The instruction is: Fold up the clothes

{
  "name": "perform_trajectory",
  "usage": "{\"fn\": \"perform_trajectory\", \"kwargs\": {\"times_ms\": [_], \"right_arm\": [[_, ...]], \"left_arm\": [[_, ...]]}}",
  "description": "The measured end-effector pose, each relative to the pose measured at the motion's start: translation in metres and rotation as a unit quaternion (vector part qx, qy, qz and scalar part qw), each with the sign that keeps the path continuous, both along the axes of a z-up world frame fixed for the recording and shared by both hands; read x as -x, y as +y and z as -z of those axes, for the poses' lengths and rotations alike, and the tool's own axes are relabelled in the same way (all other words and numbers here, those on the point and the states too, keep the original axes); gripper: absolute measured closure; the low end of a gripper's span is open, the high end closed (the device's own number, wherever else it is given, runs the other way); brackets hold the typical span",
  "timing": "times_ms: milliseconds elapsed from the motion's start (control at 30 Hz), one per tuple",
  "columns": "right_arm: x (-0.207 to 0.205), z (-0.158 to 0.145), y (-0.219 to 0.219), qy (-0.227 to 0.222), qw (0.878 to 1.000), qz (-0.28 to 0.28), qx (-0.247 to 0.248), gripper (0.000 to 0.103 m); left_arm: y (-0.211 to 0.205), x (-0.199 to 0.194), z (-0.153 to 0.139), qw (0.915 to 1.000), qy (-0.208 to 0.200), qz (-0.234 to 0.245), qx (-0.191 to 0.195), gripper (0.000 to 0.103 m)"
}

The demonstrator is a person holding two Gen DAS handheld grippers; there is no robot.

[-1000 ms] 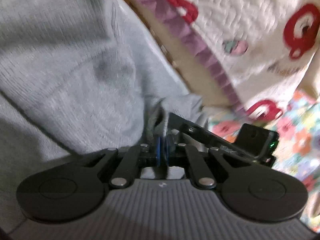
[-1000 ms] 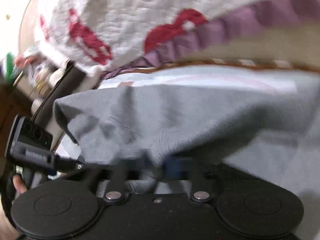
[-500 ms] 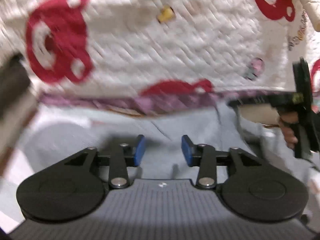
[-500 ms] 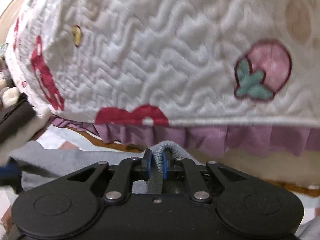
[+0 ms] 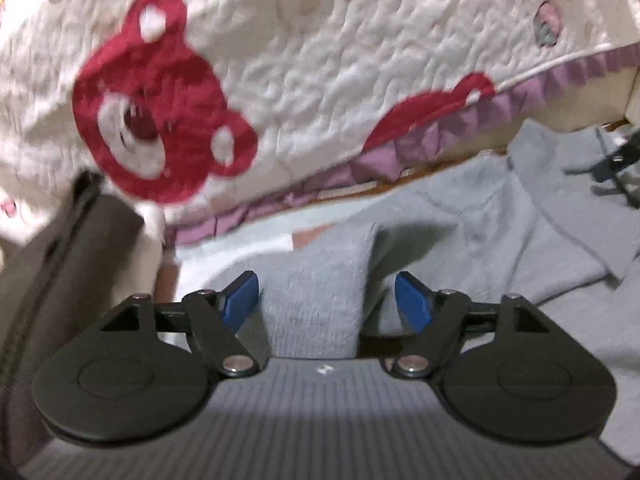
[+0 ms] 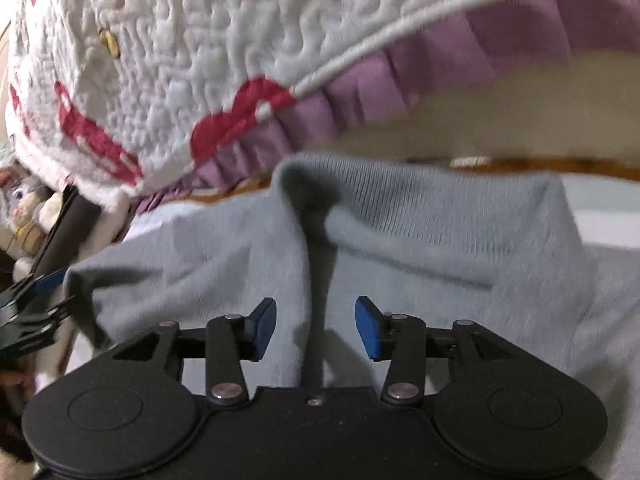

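1. Left gripper (image 5: pixel 326 300): jaws are spread wide, blue pads well apart. A narrow folded strip of the grey knit sweater (image 5: pixel 460 224) is seen lying between the pads, touching neither. Nothing is gripped.
2. Right gripper (image 6: pixel 316 328): jaws are likewise parted, blue pads apart. A dark crease of the grey knit sweater (image 6: pixel 420 232) runs up between them. No cloth is pinched.
3. The sweater is spread flat on a pale surface (image 5: pixel 244 244), just below the quilt's hanging edge. In the left wrist view its body is seen extending to the right, with loose folds bunched toward the far right.
4. In the right wrist view, a ribbed band of the sweater is noted along its far edge, close under the frill.
5. A white quilted blanket (image 5: pixel 320 60) with red bear motifs (image 5: pixel 156 100) and a purple ruffled trim (image 5: pixel 500 108) fills the upper part of both views. It overhangs the surface behind the sweater.
6. A dark brown object (image 5: pixel 60 260) is seen at the left of the left wrist view, partly blurred; its nature cannot be told.
7. The left gripper is glimpsed at the left edge of the right wrist view, beside the sweater's left corner.
8. Both frames are softened by motion blur.
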State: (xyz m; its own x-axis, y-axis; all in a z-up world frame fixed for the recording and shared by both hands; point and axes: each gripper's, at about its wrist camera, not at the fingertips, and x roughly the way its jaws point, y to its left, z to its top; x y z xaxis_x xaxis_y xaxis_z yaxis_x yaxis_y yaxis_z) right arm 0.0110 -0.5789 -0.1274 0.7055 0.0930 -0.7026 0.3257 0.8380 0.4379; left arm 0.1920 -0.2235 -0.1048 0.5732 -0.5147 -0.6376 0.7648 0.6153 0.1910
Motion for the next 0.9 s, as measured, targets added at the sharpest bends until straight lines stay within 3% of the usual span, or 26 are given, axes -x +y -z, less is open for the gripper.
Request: {"fn": "perform_trajectory", "kwargs": {"times_ms": [67, 133, 200, 267, 300, 333, 367, 400, 467, 567, 633, 700, 733, 800, 900], "right_arm": [[-0.003, 0.003, 0.002, 0.008, 1.000, -0.014, -0.004, 0.054], [-0.005, 0.007, 0.004, 0.015, 0.999, -0.027, -0.008, 0.050], [-0.015, 0.013, 0.003, 0.015, 1.000, -0.015, -0.004, 0.041], [-0.027, 0.019, 0.001, 0.012, 1.000, 0.003, 0.004, 0.040], [-0.034, 0.018, 0.002, 0.006, 1.000, 0.000, 0.012, 0.042], [-0.040, 0.015, 0.003, -0.003, 1.000, -0.011, 0.024, 0.065], [-0.046, 0.012, 0.004, -0.011, 0.999, -0.022, 0.036, 0.087], [-0.053, 0.009, 0.005, -0.020, 0.998, -0.033, 0.048, 0.094], [-0.062, -0.004, 0.007, -0.045, 0.995, -0.047, 0.073, 0.095], [-0.057, -0.049, 0.011, -0.108, 0.986, -0.028, 0.121, 0.095], [-0.054, -0.079, 0.011, -0.143, 0.975, -0.002, 0.170, 0.095], [-0.056, -0.097, 0.012, -0.149, 0.961, 0.016, 0.233, 0.096], [-0.061, -0.101, 0.014, -0.142, 0.953, 0.026, 0.265, 0.095], [-0.073, -0.096, 0.015, -0.114, 0.950, 0.035, 0.288, 0.090], [-0.074, -0.079, 0.017, -0.067, 0.948, 0.070, 0.303, 0.065]], "left_arm": [[0.000, -0.007, 0.010, 0.9999, 0.009, -0.010, -0.001, 0.028], [0.000, -0.013, 0.015, 0.9997, 0.018, -0.009, 0.011, 0.035], [-0.003, -0.021, 0.014, 0.9991, 0.037, -0.010, 0.021, 0.078], [-0.006, -0.028, 0.008, 0.9983, 0.045, -0.013, 0.036, 0.088], [-0.007, -0.030, 0.002, 0.9979, 0.041, -0.018, 0.047, 0.091], [-0.007, -0.031, -0.006, 0.9974, 0.030, -0.026, 0.060, 0.093], [-0.006, -0.031, -0.013, 0.9967, 0.020, -0.034, 0.072, 0.094], [-0.005, -0.031, -0.022, 0.9956, 0.011, -0.041, 0.084, 0.094], [-0.001, -0.030, -0.039, 0.9928, -0.001, -0.050, 0.109, 0.095], [0.003, -0.033, -0.066, 0.9889, -0.022, -0.056, 0.136, 0.095], [0.002, -0.039, -0.084, 0.9862, -0.026, -0.058, 0.153, 0.095], [-0.003, -0.051, -0.092, 0.9840, -0.010, -0.072, 0.162, 0.094], [-0.004, -0.054, -0.089, 0.9836, -0.002, -0.081, 0.161, 0.093], [-0.007, -0.061, -0.083, 0.9825, 0.014, -0.098, 0.158, 0.076], [-0.010, -0.071, -0.073, 0.9797, 0.037, -0.124, 0.153, 0.075]]}}
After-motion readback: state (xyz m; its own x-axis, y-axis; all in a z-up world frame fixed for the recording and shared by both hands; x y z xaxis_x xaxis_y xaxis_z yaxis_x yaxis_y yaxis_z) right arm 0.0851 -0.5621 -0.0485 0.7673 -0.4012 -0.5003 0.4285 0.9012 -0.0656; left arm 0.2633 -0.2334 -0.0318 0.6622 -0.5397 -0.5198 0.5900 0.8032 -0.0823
